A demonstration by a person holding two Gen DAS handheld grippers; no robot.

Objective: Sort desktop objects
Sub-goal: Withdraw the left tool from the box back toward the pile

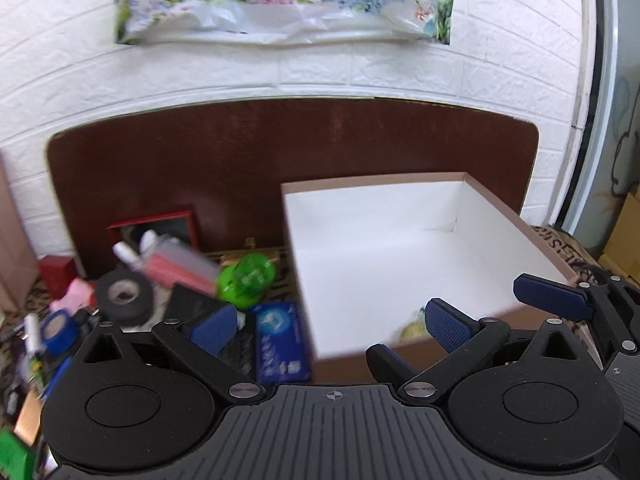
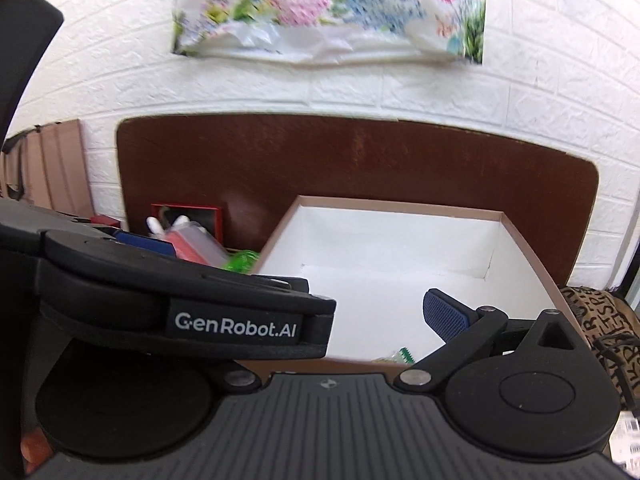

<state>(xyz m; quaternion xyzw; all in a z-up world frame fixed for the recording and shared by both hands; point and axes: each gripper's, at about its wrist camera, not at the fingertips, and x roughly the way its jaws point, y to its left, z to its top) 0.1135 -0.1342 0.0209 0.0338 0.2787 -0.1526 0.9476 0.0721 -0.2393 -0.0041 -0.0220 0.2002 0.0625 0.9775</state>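
My left gripper point(image 1: 334, 326) has its fingers spread wide, nothing between them. My right gripper point(image 2: 320, 312) is wide too and empty; only its right finger point(image 2: 446, 316) shows, the other is hidden behind the left gripper's body. The open box point(image 1: 400, 192) lies ahead of the left fingers and to the right, white inside, with a small yellowish thing point(image 1: 414, 330) at its near wall, too blurred to name. Left of my left finger point(image 1: 214, 328) is the clutter: black tape roll point(image 1: 124, 296), green round thing point(image 1: 248, 276), blue pack point(image 1: 280, 344), blue tape roll point(image 1: 60, 330)
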